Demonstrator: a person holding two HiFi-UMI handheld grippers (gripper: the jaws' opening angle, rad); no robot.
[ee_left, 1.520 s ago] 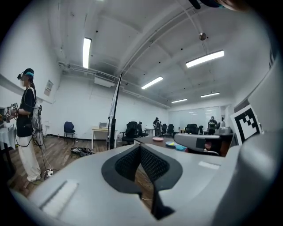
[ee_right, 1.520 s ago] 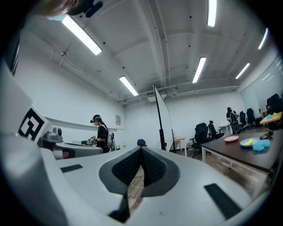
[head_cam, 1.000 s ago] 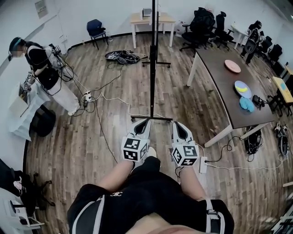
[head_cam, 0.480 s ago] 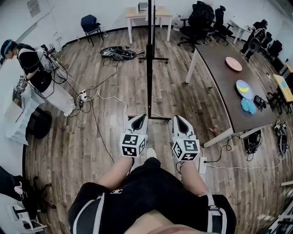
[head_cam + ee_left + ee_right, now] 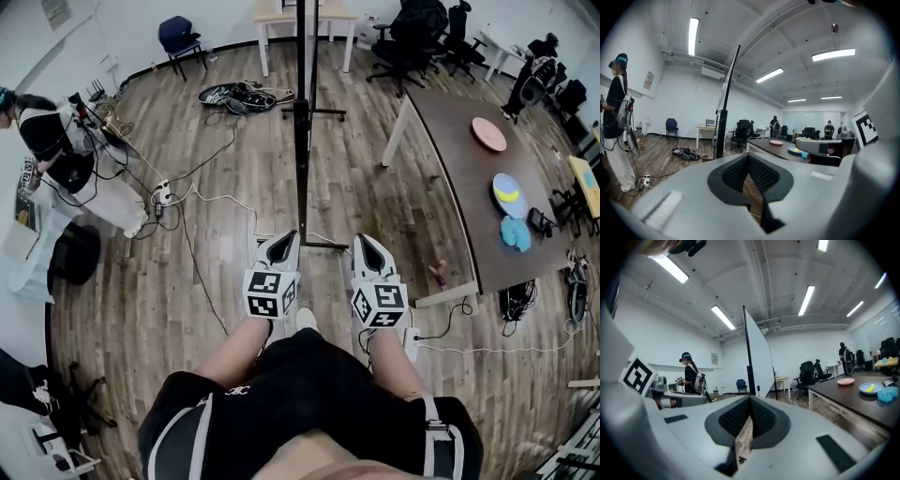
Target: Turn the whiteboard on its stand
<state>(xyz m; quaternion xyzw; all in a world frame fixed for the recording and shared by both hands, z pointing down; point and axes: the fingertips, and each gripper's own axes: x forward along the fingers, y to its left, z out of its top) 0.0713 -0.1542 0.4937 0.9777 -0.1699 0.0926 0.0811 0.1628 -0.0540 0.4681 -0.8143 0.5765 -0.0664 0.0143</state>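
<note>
The whiteboard [image 5: 302,103] stands edge-on to me, a thin dark line rising from its black floor stand [image 5: 306,244]. My left gripper [image 5: 283,240] and right gripper [image 5: 362,242] hang side by side just before the stand's near foot, one on each side of the board's line. Neither touches it. Both are shut with nothing between their pads. In the left gripper view the board [image 5: 728,93] and its post [image 5: 721,133] rise left of the closed jaws [image 5: 748,157]. The right gripper view shows the board's white face [image 5: 760,359] above the closed jaws [image 5: 750,399].
A long brown table [image 5: 459,178] with plates stands to the right, its leg close to the stand. Cables [image 5: 192,202] and a power strip run over the wood floor at left. A person [image 5: 56,155] stands at far left. Office chairs [image 5: 412,37] and a desk [image 5: 323,14] line the back.
The view has moved forward, so the stand's near foot now lies level with the gripper tips. Both grippers stay shut and side by side.
</note>
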